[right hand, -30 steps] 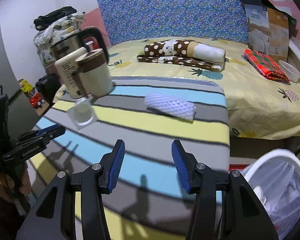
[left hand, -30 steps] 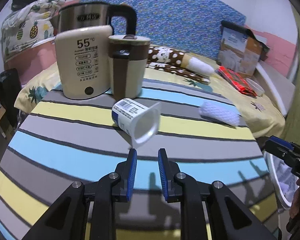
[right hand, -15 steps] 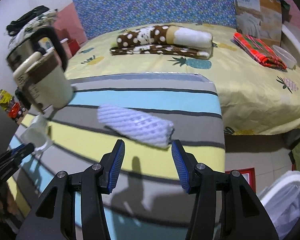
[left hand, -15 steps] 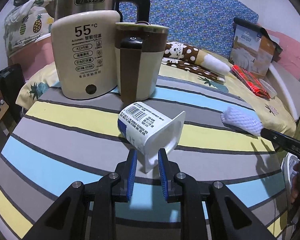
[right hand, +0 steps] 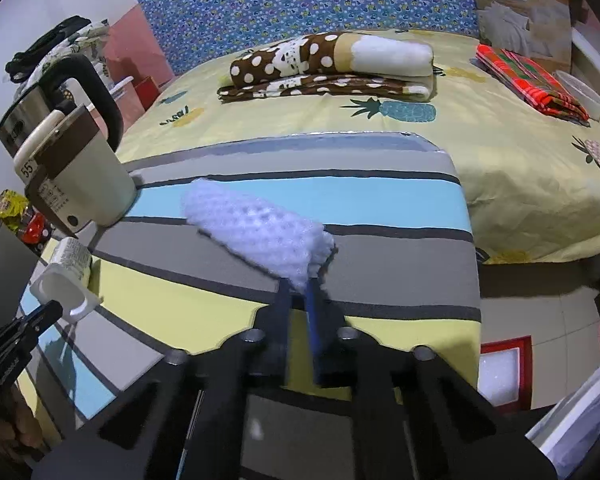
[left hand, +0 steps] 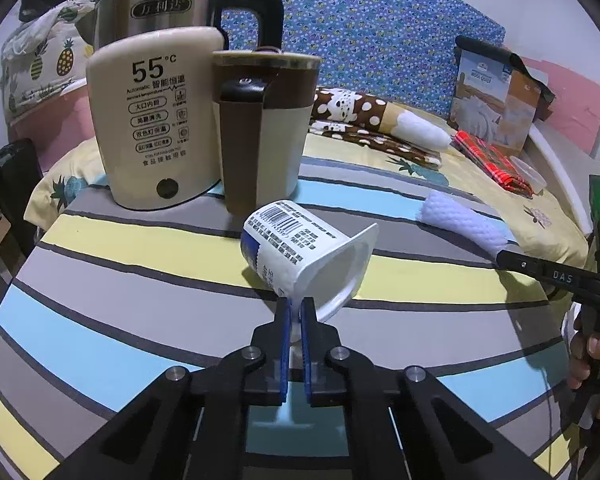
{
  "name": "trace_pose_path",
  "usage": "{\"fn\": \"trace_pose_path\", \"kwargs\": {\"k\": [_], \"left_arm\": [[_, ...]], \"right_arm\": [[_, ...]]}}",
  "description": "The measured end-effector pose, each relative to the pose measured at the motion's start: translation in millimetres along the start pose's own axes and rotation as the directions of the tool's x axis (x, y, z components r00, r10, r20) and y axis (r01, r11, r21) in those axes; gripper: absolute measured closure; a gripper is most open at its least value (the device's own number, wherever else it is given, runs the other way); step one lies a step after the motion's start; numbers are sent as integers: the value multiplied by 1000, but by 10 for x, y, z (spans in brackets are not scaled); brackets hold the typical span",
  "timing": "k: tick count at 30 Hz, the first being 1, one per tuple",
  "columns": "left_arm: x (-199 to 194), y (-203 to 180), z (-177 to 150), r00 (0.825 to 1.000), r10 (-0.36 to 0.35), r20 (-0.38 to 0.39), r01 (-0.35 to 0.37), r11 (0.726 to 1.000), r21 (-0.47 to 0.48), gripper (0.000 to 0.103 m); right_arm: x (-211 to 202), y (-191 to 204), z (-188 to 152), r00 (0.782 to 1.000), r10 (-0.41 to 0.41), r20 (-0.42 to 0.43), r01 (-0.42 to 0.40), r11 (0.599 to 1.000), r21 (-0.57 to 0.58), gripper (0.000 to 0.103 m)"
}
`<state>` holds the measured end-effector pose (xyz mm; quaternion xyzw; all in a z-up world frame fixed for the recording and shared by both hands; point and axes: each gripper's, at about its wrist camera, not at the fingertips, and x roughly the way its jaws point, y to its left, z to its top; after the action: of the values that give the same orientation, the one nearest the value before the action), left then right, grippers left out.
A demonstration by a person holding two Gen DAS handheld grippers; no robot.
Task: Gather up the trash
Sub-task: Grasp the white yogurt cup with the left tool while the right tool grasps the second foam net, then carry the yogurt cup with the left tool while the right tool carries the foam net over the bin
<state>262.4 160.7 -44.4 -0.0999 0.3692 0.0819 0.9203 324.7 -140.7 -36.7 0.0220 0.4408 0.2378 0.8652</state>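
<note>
An empty white yogurt cup lies on its side on the striped table, its mouth turned toward me. My left gripper is shut on the near rim of that cup. A white foam net sleeve lies across the table's right part. Its near end is pinched between the pads of my right gripper, which is shut on it. From the left wrist view the sleeve shows with the right gripper's finger at its end. The cup also shows at the left of the right wrist view.
A cream and steel kettle and a brown and cream mug stand close behind the cup. A bed with folded cloths lies beyond the table. A white bin with a liner stands on the floor at the right.
Both grippers moved forward and down to the table, then shut: the left on the yogurt cup's rim, the right on the foam sleeve's end.
</note>
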Motion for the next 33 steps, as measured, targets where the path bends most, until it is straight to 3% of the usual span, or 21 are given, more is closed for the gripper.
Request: {"fn": "trace_pose_path", "kwargs": {"k": [11, 13, 15, 17, 19, 27, 28, 29, 33], "left_arm": [[-192, -75, -47, 1000, -19, 18, 18, 1000, 22, 99], [-212, -87, -52, 1000, -20, 20, 19, 999, 26, 99], [-206, -93, -64, 1000, -24, 16, 24, 999, 30, 99], [-190, -102, -67, 1000, -29, 11, 29, 999, 29, 99], [-186, -94, -72, 999, -30, 10, 30, 999, 31, 99], [-124, -86, -86, 999, -36, -3, 36, 999, 32, 99], [-120, -90, -91, 999, -37, -5, 37, 999, 33, 99], [-116, -96, -94, 999, -38, -7, 38, 999, 35, 99], [-137, -113, -105, 999, -41, -5, 41, 998, 42, 99]], "right_arm": [[-208, 130, 62, 996, 68, 56, -65, 996, -59, 96], [-217, 192, 78, 997, 48, 65, -41, 994, -104, 96], [-187, 224, 116, 997, 31, 68, -21, 990, -142, 88], [-131, 214, 151, 997, 15, 70, -4, 988, -153, 55], [-55, 203, 187, 997, 2, 76, 12, 984, -179, 45], [280, 182, 301, 1000, 14, -13, -16, 983, -181, 45], [283, 192, 279, 1000, 21, -22, -24, 985, -174, 51], [286, 197, 275, 1000, 22, -23, -25, 985, -169, 64], [191, 223, 235, 999, 29, -15, -30, 989, -143, 82]]}}
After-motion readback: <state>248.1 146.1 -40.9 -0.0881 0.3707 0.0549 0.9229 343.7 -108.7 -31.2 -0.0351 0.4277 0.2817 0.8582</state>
